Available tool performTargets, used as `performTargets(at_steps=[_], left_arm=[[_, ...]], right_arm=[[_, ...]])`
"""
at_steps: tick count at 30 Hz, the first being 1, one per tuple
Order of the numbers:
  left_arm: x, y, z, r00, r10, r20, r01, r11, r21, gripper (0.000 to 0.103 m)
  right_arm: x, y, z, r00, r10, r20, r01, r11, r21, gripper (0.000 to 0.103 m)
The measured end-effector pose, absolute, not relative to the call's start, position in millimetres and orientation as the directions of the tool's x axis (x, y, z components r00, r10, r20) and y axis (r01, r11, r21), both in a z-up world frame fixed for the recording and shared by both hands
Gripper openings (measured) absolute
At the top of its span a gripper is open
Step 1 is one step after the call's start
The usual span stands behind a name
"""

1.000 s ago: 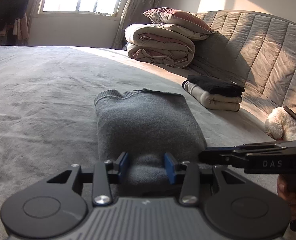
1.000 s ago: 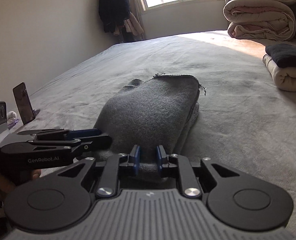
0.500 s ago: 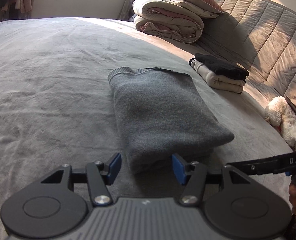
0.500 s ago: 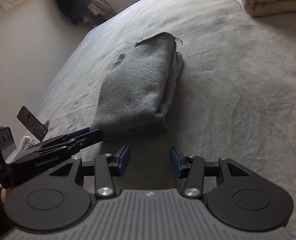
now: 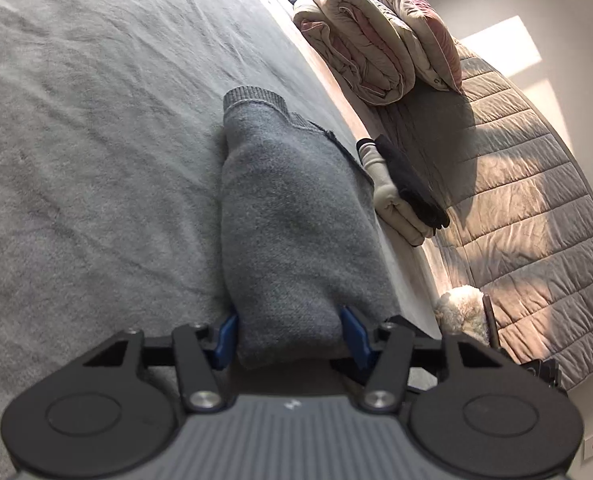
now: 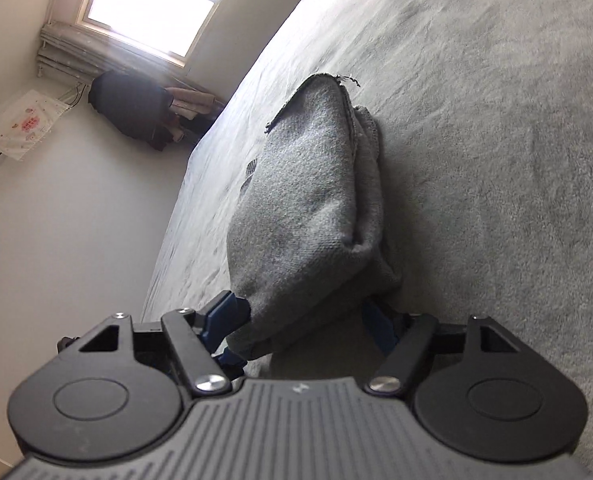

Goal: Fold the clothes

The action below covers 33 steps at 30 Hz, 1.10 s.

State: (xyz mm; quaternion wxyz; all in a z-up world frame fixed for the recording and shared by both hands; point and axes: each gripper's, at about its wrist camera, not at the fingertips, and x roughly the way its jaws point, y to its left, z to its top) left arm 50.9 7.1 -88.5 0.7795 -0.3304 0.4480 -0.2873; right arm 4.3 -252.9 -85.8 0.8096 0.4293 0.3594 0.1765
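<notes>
A: Bedroom, daylight from a window (image 6: pixel 144 4) in the far wall. Grey bed (image 5: pixel 76 140) carries everything. Folded grey sweater (image 5: pixel 292 216) lies mid-bed, ribbed hem at its far end, folded end nearest the cameras. Headboard side: rolled duvet (image 5: pixel 356 52) with a pillow (image 5: pixel 416 28) on it, and a small stack of folded clothes (image 5: pixel 400 196) near the sweater's right edge.

B: Handling estimate?

A: Soft knit, light, several layers thick, so bulky and floppy. Judgement: it will sag and slide apart if lifted by one layer only. Take hold at the near folded end, through the full thickness, one tool at each near corner.

B: Left tongs (image 5: pixel 290 336)?

A: Spread wide. Blue pads sit either side of the sweater's near end, which fills the gap between them. Pads seem to touch the knit at both flanks; no visible squeeze in the fabric, so I log it as straddling, not pinching.

B: Right tongs (image 6: pixel 304 328)?

A: Also spread. Left pad shows beside the near corner of the bundle; the right pad is largely hidden under the overhanging cloth. Sweater end rests between the fingers; firm contact cannot be confirmed.

B: Risk?

A: Layers along the right edge look loosely stacked and could shift when gripped.
</notes>
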Motion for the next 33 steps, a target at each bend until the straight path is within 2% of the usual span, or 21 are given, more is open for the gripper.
performTargets(at_steps=[4, 11, 16, 23, 28, 33], left_arm=[[45.1, 0.2, -90.8, 0.428, -0.772, -0.470, 0.096, 0.556, -0.826, 0.039], [26.5, -30.6, -89.1, 0.460, -0.798, -0.389, 0.020, 0.447, -0.894, 0.035], [16.5, -70.7, -86.7, 0.437, -0.829, -0.350, 0.024, 0.400, -0.916, 0.034], [11.7, -97.1, -83.0, 0.320, -0.807, -0.497, 0.142, 0.559, -0.817, 0.033], [8.7, -68.0, -51.2, 0.411, -0.738, -0.535, 0.272, 0.659, -0.701, 0.048], [35.3, -49.4, -22.2, 0.575, -0.590, -0.567, 0.323, 0.800, -0.505, 0.063]], right_arm=[[6.2, -256.4, -84.5, 0.693, 0.585, -0.421, 0.034, 0.557, 0.830, 0.073], [9.8, -281.0, -70.4, 0.740, 0.526, -0.419, 0.066, 0.563, 0.824, 0.073], [13.2, -304.0, -58.4, 0.786, 0.458, -0.415, 0.078, 0.592, 0.802, 0.074], [16.8, -338.6, -66.1, 0.786, 0.432, -0.443, 0.152, 0.559, 0.815, 0.074], [8.8, -341.5, -65.6, 0.779, 0.445, -0.441, 0.152, 0.549, 0.822, 0.074], [2.9, -337.7, -69.5, 0.755, 0.484, -0.442, 0.151, 0.528, 0.836, 0.074]])
